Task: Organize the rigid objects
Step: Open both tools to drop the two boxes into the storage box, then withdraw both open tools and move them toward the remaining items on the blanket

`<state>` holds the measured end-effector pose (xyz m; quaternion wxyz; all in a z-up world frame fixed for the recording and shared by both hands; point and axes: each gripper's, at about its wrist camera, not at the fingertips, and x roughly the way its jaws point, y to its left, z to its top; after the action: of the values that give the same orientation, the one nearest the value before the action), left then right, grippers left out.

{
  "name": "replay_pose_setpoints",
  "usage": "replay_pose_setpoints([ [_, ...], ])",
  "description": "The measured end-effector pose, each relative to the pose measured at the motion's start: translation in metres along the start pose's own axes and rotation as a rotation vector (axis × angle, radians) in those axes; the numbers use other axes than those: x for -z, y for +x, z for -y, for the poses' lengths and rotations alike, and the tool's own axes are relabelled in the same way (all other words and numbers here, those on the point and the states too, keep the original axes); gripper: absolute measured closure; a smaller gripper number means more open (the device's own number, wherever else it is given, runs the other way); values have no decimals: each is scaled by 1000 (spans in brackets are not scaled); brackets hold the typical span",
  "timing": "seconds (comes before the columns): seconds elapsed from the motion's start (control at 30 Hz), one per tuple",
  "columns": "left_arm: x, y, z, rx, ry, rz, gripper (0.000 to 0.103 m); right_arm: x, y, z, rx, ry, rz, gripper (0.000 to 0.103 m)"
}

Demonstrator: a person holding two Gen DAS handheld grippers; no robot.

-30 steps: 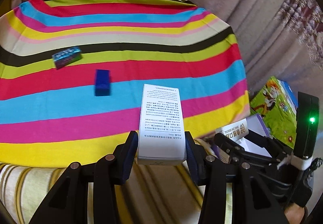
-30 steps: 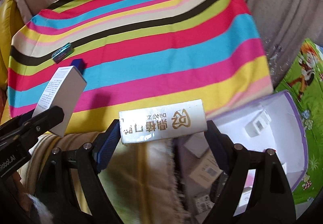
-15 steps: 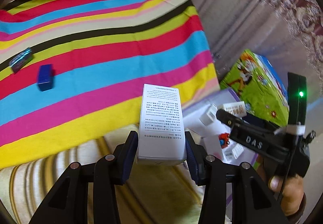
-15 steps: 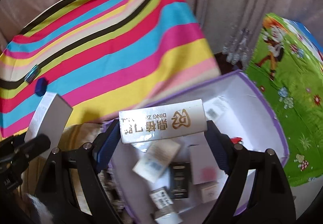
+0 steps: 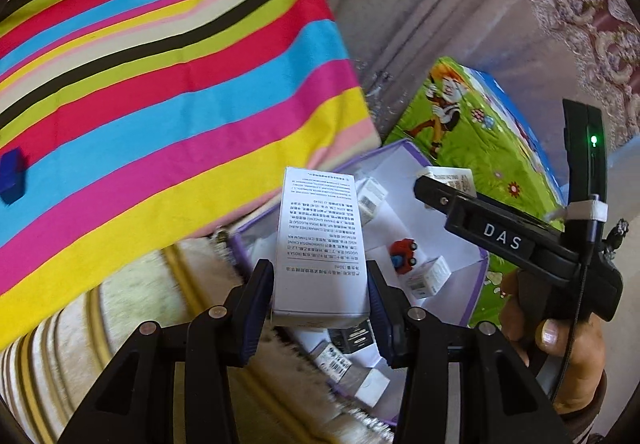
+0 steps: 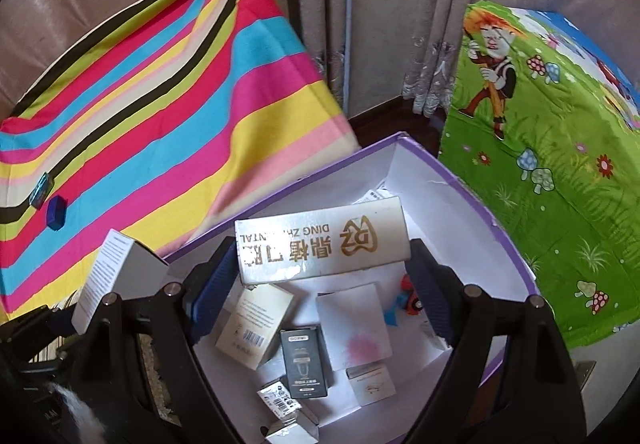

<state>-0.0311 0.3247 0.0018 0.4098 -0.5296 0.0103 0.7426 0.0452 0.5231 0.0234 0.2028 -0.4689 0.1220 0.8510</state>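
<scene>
My left gripper (image 5: 320, 298) is shut on a tall white carton with printed text (image 5: 318, 244), held above the near-left edge of a purple-rimmed white storage box (image 5: 476, 284). My right gripper (image 6: 320, 280) is shut on a long silver carton with a gold logo (image 6: 320, 240), held crosswise over the same box (image 6: 472, 180). Several small cartons and a red toy car (image 5: 404, 250) lie inside the box. A small blue box (image 6: 56, 212) and a teal packet (image 6: 41, 190) lie on the striped cloth (image 6: 160, 104).
A green cartoon-print cover (image 6: 552, 164) lies right of the box. Curtains (image 6: 380, 4) hang behind. A cream fuzzy striped surface (image 5: 120, 324) runs below the striped cloth, left of the box.
Both grippers have swung right, away from the striped cloth, with their cartons still held. The right one now hangs over the storage box and the left one at the box's edge.
</scene>
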Motion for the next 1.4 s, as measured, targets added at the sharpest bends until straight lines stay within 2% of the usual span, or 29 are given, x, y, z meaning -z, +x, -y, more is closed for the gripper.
replay_pose_setpoints([
  [0.1, -5, 8, 8, 21, 9, -14, 52, -2, -1, 6, -3, 17, -1, 17],
  [0.2, -6, 9, 8, 20, -3, -12, 34, -3, 1, 11, 1, 36, -7, 16],
  [0.23, -6, 8, 6, 20, -10, -9, 33, -3, 2, 13, -2, 37, -9, 16],
  [0.47, -5, 2, -5, 4, -58, 5, 32, 0, 5, 16, -7, 37, -24, 16],
  [0.83, -4, -16, -13, -37, -40, 44, 32, 0, 3, 1, -21, 7, -29, 16],
  [1.07, -6, -39, -23, -133, -24, 103, 32, 3, -4, -26, -43, -47, -28, 16],
  [1.23, -9, -62, -35, -263, -50, 201, 32, 4, -6, -44, -59, -93, -26, 16],
  [1.4, -11, -74, -48, -342, 27, 239, 32, 6, -6, -59, -72, -120, -32, 16],
])
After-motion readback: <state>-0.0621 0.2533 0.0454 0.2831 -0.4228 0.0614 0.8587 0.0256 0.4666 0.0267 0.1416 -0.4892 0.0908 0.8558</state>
